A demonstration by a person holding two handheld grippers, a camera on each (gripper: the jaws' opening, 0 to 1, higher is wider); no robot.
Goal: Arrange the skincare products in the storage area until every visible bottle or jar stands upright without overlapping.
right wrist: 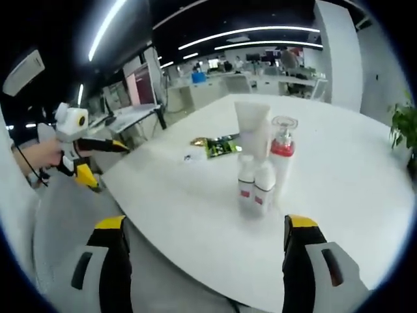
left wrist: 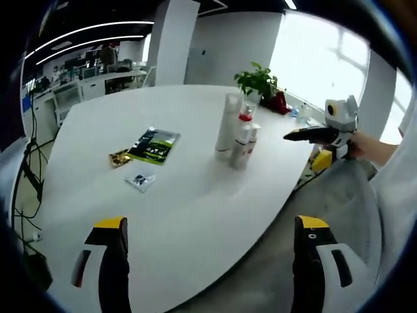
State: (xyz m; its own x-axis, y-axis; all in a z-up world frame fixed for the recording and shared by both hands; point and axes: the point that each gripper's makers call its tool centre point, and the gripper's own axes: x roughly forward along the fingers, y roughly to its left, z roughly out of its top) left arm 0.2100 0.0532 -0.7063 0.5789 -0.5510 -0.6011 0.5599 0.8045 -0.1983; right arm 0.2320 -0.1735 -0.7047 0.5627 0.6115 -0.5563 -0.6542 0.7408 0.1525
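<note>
Several skincare products stand upright in a tight cluster on the white table. A tall white tube stands beside a bottle with a red collar and clear cap. Two small white bottles with red labels stand in front of them. My left gripper is open and holds nothing, well short of the cluster near the table edge. My right gripper is also open and holds nothing, a short way from the small bottles. Each gripper shows in the other's view, off the table edge.
A green packet, a gold wrapper and a small white sachet lie flat left of the bottles. A potted plant stands at the far table edge. Office desks and a window lie beyond.
</note>
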